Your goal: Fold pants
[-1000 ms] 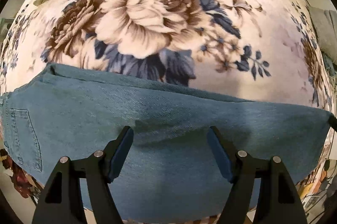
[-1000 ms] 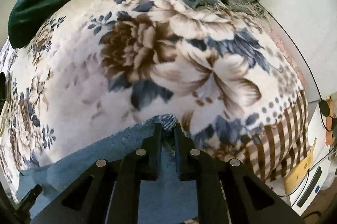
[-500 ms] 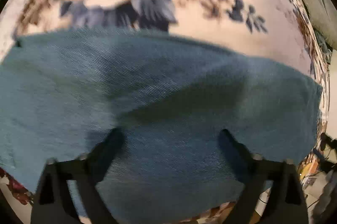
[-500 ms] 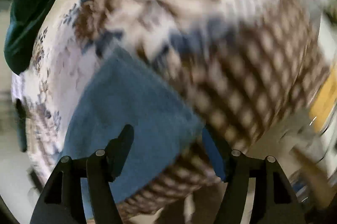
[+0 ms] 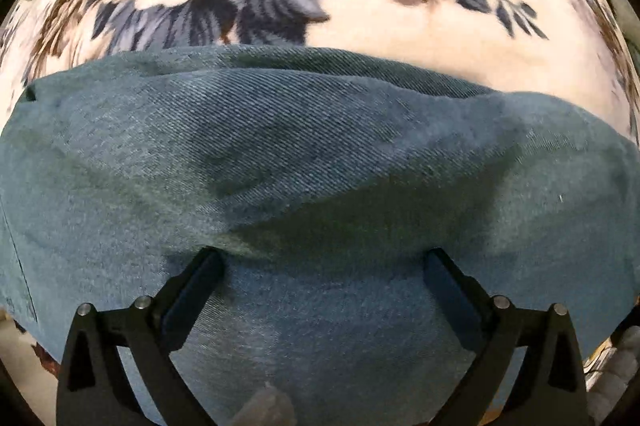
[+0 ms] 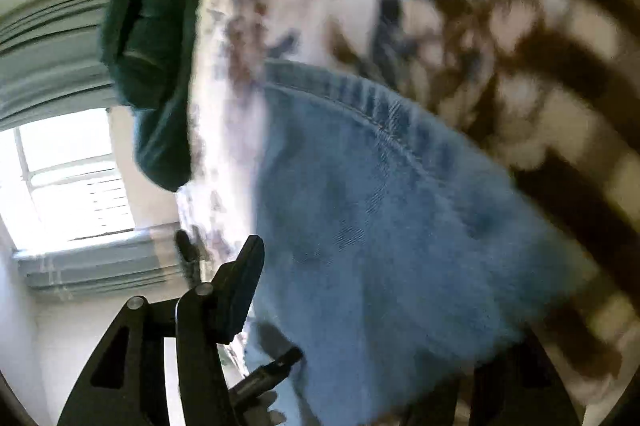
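Note:
Blue denim pants (image 5: 320, 166) lie folded across a floral blanket (image 5: 400, 14). My left gripper (image 5: 322, 258) is open, its jaws spread wide and low over the denim, holding nothing. In the right wrist view the pants (image 6: 380, 226) show a stitched hem edge, blurred by motion. My right gripper (image 6: 372, 286) is open; its left finger (image 6: 240, 286) is clear to see, and the right finger is hidden behind the cloth at the lower right.
A dark green garment (image 6: 156, 46) lies at the blanket's far end. A window (image 6: 68, 178) and a wall fill the left of the tilted right wrist view. The blanket's brown checked border (image 6: 560, 106) runs beside the pants.
My right gripper opened, let go of the pants hem and swung sharply, tilting its view. My left gripper moved closer over the denim, still open.

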A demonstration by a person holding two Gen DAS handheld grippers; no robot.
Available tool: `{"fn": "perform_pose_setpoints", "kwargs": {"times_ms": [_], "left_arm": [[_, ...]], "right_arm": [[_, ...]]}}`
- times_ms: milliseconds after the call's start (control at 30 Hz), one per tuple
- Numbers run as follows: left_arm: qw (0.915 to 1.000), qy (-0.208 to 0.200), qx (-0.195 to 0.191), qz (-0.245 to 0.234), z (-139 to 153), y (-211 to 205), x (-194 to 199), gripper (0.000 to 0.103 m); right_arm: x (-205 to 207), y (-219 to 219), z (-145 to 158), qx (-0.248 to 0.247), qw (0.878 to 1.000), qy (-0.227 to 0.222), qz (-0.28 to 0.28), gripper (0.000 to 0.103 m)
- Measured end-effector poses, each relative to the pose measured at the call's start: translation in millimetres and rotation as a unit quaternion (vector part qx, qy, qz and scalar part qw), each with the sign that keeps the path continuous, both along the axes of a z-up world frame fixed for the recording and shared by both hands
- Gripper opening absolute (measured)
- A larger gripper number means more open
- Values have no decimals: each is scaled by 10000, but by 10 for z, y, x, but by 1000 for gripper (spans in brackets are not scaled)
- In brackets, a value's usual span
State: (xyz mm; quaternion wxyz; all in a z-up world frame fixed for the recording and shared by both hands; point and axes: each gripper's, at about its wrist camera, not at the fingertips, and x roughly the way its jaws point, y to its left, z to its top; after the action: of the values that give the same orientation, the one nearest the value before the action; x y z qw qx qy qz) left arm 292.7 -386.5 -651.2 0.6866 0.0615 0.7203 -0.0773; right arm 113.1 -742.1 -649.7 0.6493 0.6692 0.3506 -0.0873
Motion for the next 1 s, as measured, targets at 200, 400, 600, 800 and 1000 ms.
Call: {"fn": "perform_pose_setpoints", "kwargs": {"times_ms": [200,400,600,800,1000], "left_arm": [[9995,-23,-285,116,255,205,193,103],[9999,-103,-28,-5,204,353,254,103],[9978,-635,-110,-146,611,433,357,103],[9936,-1091,-236,-176,964,809,351,103],[9913,-1273,-303,160,1377,1383,20,103]], "right_arm": [[40,-12,83,-708,9968,367,-9,28],[-6,113,332,-998,9908,774,-482,5],[93,413,1143,-1430,9878,555,-287,5],[382,1024,1722,-1702,9848,296,157,5],[675,1922,1964,-1965,9765,184,863,5]]}}
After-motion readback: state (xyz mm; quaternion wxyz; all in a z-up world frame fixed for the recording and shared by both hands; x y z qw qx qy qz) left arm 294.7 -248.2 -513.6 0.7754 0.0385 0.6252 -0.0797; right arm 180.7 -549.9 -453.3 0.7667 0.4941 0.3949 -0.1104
